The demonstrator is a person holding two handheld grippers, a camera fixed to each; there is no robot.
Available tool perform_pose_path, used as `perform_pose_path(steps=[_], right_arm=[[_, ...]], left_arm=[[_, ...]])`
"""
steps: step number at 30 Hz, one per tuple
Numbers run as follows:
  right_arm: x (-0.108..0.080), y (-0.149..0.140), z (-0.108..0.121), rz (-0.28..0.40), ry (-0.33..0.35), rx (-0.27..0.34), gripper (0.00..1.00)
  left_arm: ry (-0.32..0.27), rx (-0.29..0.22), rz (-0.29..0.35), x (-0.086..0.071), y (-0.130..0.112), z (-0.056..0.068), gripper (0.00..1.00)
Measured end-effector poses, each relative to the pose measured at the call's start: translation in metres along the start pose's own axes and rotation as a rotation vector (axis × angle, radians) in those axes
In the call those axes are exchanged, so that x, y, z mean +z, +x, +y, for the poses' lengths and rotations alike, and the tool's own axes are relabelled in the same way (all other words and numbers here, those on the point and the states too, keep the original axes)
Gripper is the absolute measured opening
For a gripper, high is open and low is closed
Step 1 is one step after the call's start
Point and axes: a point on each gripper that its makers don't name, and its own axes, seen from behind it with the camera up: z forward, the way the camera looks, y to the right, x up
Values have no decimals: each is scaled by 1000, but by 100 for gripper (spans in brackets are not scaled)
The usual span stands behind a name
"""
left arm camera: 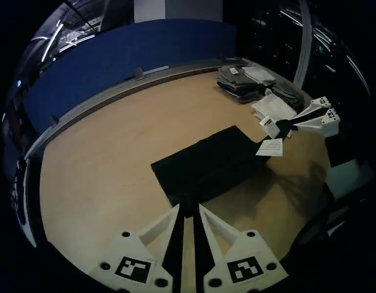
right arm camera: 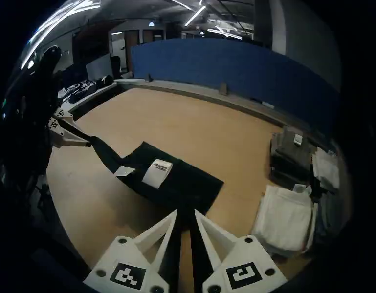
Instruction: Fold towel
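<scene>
1. A broad tan wooden tabletop [left arm camera: 104, 166] spread across the scene.
2. A long blue fabric partition [left arm camera: 114, 63] stood along the tabletop's far edge.
3. Folded grey cloths [left arm camera: 239, 84] and folded white cloths [left arm camera: 275, 106] sat stacked on the tabletop, near the partition's end.

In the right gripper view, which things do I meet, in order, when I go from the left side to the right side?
left gripper, pinching a raised corner of the towel → black towel → white folded cloths

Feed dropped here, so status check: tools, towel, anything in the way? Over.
Left tool shut on towel corner. Right tool shut on another corner. Middle rests on table, corners lifted. Folded piles off to side, apart from towel.
</scene>
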Motion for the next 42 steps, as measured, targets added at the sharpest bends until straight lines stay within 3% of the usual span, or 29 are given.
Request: perform_pose_path(steps=[11, 26, 42], right_arm=[[38, 2, 21, -20, -17, 30, 10], [93, -12, 43, -93, -29, 86, 10], [127, -15, 60, -144, -44, 109, 10]], left_arm=[[7, -61, -46, 36, 6, -14, 12], [18, -30, -114, 98, -1, -33, 12], [22, -40, -138, 133, -6, -47, 14]])
